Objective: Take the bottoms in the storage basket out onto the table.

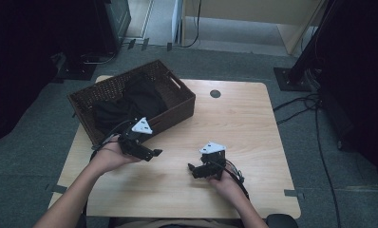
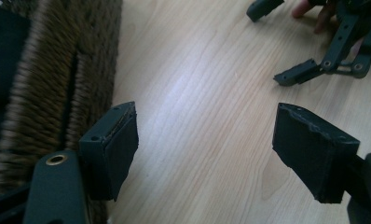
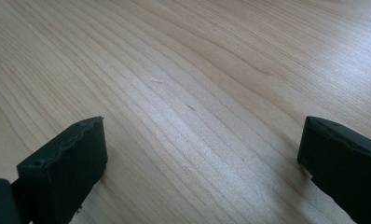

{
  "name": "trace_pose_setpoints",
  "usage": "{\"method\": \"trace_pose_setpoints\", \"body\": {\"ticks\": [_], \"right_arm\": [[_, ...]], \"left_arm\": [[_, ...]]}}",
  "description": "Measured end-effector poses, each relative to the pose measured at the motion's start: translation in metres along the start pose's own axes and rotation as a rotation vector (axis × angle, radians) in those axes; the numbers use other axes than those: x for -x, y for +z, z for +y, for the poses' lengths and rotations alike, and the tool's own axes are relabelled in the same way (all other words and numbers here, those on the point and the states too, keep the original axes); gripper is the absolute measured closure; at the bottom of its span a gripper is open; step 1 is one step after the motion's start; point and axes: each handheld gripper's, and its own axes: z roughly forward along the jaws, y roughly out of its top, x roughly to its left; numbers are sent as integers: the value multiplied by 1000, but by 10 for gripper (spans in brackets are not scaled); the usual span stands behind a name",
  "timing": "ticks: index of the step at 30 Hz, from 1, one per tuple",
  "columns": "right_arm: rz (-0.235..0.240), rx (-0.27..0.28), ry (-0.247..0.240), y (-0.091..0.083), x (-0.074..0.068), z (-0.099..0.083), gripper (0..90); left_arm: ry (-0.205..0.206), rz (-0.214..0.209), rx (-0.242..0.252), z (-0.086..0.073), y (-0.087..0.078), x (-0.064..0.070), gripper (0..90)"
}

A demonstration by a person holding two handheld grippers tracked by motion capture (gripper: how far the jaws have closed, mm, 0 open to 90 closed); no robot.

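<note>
A dark woven basket [image 1: 180,90] stands at the table's back left, with black cloth [image 1: 139,99] lying inside it. My left gripper [image 1: 155,153] hovers just in front of the basket's near wall [image 2: 48,79], open, nothing between its jaws. In the left gripper view its gripper [image 2: 204,144] looks across bare wood toward the right gripper [image 2: 305,72]. My right gripper [image 1: 193,170] sits low over the table's front middle, pointing left, open and empty. In the right gripper view its gripper [image 3: 200,158] frames bare wood grain.
The wooden table [image 1: 244,123] has a round cable hole [image 1: 215,93] near its back edge. Cables [image 1: 315,123] trail over the grey carpet at the right. Dark stands and furniture ring the table.
</note>
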Motion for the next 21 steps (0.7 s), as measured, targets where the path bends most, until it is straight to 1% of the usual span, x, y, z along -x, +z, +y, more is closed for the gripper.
{"method": "trace_pose_setpoints", "body": {"ticks": [3, 6, 9, 11, 13, 16, 17, 21], "right_arm": [[0, 0, 0, 0, 0, 0, 12], [-1, 0, 1, 0, 0, 0, 11], [-2, 0, 5, 0, 0, 0, 11], [-2, 0, 5, 0, 0, 0, 12], [-2, 0, 2, 0, 0, 0, 11], [-1, -2, 7, 0, -1, 0, 12], [-1, -2, 7, 0, 0, 0, 12], [-6, -4, 12, 0, -1, 1, 11]], "left_arm": [[-3, -4, 0, 3, -6, -7, 226], [-6, 2, 2, 7, -11, -14, 227], [-12, 17, 21, 12, -18, -21, 227], [-30, 22, 28, 16, -22, -29, 226], [-34, 35, 27, 17, -25, -36, 226], [-43, 20, 35, 20, -29, -49, 228], [-39, 19, 34, 21, -29, -53, 236], [-17, 39, 40, 28, -29, -70, 238]]}}
